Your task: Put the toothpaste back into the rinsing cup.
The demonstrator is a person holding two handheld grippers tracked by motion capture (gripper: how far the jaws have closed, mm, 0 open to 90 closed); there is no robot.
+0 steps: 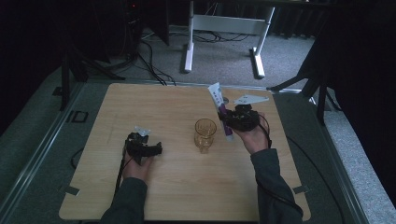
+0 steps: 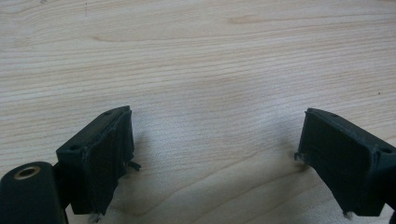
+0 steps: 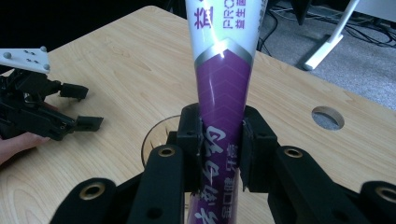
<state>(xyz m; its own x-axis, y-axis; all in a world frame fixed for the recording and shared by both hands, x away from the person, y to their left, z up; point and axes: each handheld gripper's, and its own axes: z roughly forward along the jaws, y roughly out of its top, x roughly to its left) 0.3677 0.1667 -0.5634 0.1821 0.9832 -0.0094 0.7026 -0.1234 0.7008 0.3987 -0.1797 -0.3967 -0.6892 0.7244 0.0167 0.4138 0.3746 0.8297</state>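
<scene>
Toothpaste tube (image 3: 224,93) clamped in right gripper (image 3: 219,140) fingers, cap hidden; left gripper (image 2: 212,154) fingers apart

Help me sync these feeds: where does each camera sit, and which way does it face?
High view: above the person's side, looking forward and down on the table; forearms, both hands.
Left gripper view: on the left gripper, facing bare wood; open fingers.
Right gripper view: on the right gripper, facing the clamped toothpaste tube.
Shared: high and right gripper views both show the glass cup.
</scene>
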